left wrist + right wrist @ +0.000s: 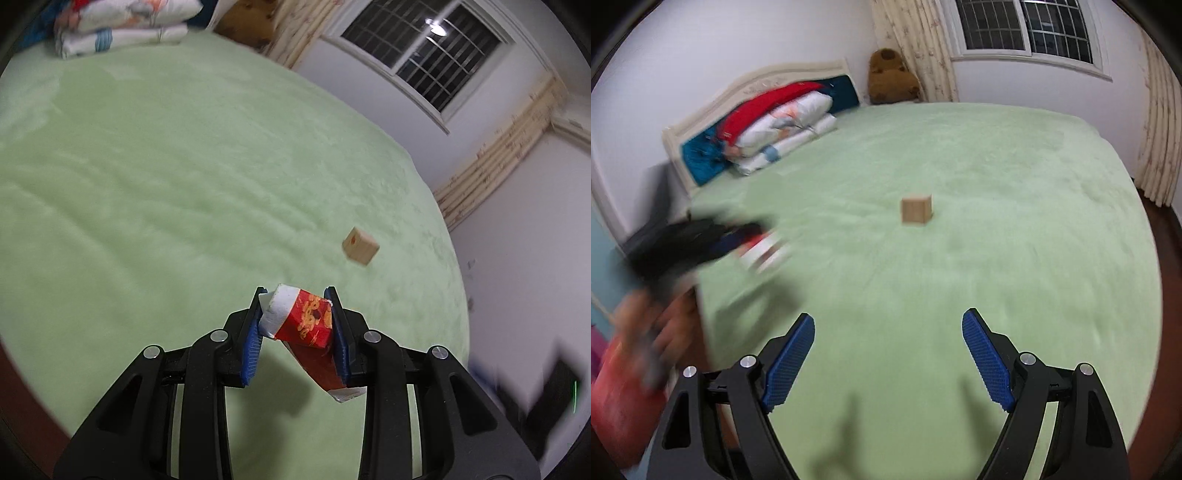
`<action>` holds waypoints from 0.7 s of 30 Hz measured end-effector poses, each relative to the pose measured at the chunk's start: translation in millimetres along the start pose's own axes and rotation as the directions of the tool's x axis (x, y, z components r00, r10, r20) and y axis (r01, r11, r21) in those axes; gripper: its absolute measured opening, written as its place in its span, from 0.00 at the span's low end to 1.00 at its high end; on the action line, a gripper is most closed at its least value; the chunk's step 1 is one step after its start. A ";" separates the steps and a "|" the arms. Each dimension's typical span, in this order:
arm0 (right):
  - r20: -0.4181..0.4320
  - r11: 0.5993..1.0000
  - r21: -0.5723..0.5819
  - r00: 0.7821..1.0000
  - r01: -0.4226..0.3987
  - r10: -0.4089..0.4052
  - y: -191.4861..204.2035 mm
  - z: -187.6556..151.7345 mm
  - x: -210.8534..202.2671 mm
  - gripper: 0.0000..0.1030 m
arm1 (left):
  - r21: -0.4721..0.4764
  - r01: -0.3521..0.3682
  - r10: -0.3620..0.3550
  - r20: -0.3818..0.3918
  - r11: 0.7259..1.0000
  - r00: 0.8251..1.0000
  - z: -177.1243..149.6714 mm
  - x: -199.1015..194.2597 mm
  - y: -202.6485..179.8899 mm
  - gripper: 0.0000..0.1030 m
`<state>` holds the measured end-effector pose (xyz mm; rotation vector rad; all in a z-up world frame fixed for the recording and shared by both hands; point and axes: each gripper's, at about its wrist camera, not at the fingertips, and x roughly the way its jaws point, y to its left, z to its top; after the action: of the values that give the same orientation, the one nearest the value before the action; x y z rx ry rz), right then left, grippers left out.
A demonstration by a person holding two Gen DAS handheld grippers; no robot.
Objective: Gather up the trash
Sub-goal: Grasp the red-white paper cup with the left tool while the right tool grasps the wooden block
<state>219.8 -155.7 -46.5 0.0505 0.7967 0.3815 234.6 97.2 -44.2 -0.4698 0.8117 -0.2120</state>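
My left gripper (297, 295) is clamped on a crushed red-and-white paper cup (303, 321), held up over the green bedspread (166, 184). Cup has orange print, not legible. My right gripper (888, 319) is spread wide, nothing between its pads. Wooden block (916, 209) sits mid-bed, red mark on one face, unreadable.

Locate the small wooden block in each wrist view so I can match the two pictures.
Left wrist view: the wooden block sits right of centre on the green bedspread, beyond the tongs' tips.
Right wrist view: the wooden block stands near the centre, upright on the bedspread.
Shared landmark: the barred window at upper right.
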 end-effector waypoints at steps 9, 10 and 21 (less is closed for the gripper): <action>-0.109 0.966 0.112 0.969 0.232 -0.220 -15.1 102.8 168.4 0.76 | 0.085 -0.067 0.065 0.026 0.994 0.998 -30.0 -34.8 15.1 0.30; -0.122 0.963 0.109 0.965 0.247 -0.233 -15.5 106.6 178.1 0.71 | 0.082 -0.067 0.066 0.021 0.994 0.998 -31.3 -35.5 18.4 0.30; -0.138 0.961 0.048 0.955 0.271 -0.262 -4.1 106.0 156.1 0.35 | 0.085 -0.063 0.063 0.007 0.994 0.998 -42.6 -46.2 23.6 0.30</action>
<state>395.0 -94.1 -80.3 -0.0209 0.9327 0.1024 172.1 120.8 -51.0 -0.3637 0.8090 -0.1863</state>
